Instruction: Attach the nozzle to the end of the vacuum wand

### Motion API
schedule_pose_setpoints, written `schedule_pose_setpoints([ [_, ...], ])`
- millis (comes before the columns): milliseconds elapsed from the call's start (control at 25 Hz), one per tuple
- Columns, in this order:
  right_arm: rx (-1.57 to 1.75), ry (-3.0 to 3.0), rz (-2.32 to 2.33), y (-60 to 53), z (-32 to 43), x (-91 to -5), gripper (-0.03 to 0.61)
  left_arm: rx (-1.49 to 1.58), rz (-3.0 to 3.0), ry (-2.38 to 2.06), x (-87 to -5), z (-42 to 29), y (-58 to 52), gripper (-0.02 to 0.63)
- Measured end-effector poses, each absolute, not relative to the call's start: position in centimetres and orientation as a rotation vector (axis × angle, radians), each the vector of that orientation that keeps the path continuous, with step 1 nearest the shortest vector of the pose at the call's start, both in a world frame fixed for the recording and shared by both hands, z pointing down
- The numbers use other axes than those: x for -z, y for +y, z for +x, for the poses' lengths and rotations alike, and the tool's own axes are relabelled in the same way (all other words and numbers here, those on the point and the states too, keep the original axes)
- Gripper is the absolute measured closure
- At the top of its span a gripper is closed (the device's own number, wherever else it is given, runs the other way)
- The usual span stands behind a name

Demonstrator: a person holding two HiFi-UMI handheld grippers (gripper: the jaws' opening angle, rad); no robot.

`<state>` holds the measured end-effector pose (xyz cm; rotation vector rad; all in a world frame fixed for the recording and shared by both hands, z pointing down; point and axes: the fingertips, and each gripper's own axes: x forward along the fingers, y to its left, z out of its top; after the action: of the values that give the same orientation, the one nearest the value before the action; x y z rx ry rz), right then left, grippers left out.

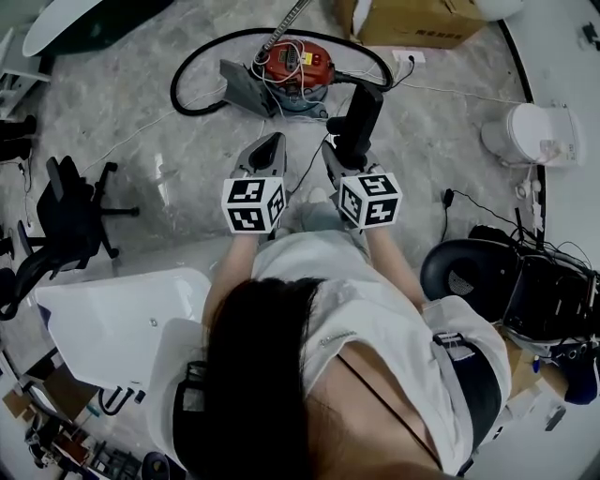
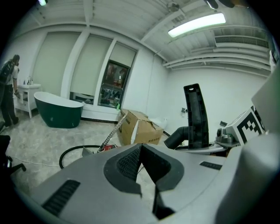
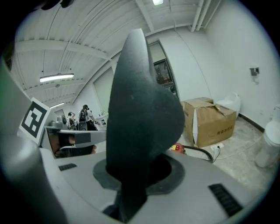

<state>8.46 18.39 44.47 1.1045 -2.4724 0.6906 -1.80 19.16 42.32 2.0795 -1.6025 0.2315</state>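
**Nozzle held at right, wand not yet reached**

The nozzle (image 1: 361, 120), black and upright, is clamped at its lower end between the fingers of the right gripper (image 1: 342, 156). In the right gripper view it fills the centre of the frame. The fingers of the left gripper (image 1: 270, 143) are pressed together with nothing between them.

The wand (image 1: 287, 22) is seen at the upper centre of the head view. It rises as a metal tube from beside the red vacuum (image 1: 296, 64) on the floor and runs out of the top edge. In the left gripper view it leans toward the box (image 2: 141, 127). Nozzle and wand are well apart, and both grippers are held above the floor below the vacuum in the frame. The step in hand is judged to be the approach, with the join not yet begun.

Points to be observed for a sound join:
- The wand's free end should be found first; which end is open cannot be told from these views.
- The wand is best gripped near that end by the empty left gripper, so that it is not pushed away by the nozzle.
- The nozzle's socket should be lined up along the tube's axis before any force is applied.
- A straight push is advised until the nozzle is seated; a tilted entry is likely to jam.
- The black hose (image 1: 192, 73) and loose white cable around the vacuum should be kept out of the path.
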Motion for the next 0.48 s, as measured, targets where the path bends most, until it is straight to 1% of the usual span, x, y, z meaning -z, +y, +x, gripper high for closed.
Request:
schedule_pose_setpoints([
  [480, -0.692, -2.503, 0.964, 15.1, 9.9, -45.0, 0.482, -0.206, 2.036, -1.651, -42.1, 0.1, 15.9, 0.612],
])
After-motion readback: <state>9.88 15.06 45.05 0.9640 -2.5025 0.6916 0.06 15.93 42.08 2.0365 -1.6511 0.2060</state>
